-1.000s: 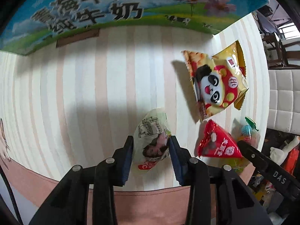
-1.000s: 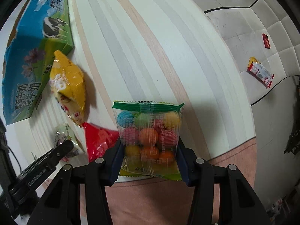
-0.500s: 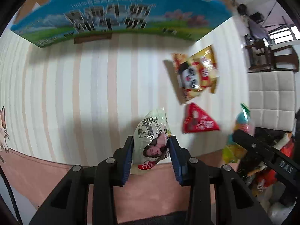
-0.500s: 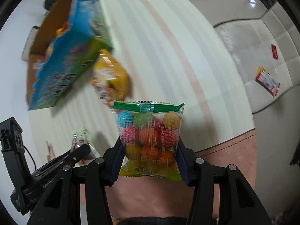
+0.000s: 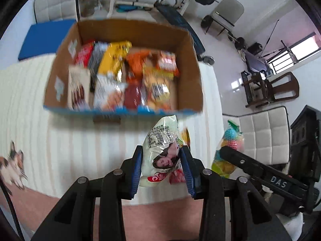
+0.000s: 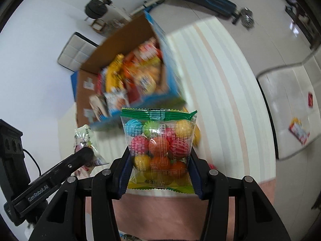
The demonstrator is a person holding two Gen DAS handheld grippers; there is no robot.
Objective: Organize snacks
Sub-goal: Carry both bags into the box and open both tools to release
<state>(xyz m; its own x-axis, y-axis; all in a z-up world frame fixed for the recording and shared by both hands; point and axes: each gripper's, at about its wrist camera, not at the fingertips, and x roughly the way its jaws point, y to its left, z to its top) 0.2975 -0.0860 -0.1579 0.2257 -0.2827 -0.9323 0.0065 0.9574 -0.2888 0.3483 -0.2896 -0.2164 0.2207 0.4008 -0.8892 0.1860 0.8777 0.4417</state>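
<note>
Both grippers clamped, pointing steeply down

Left gripper (image 5: 162, 168) grips a pale green snack packet (image 5: 163, 150); right gripper (image 6: 159, 165), at its 3 o'clock, grips a clear candy-ball bag (image 6: 159, 148).

Motion blur smears the snack packets (image 5: 128, 76) inside the cardboard box (image 5: 192, 76) beyond reading

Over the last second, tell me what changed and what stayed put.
Both grippers rose off the striped table, lifting their packets; the open snack box now shows from above. Unchanged: left gripper clamps the pale green packet, right gripper the candy-ball bag.
</note>
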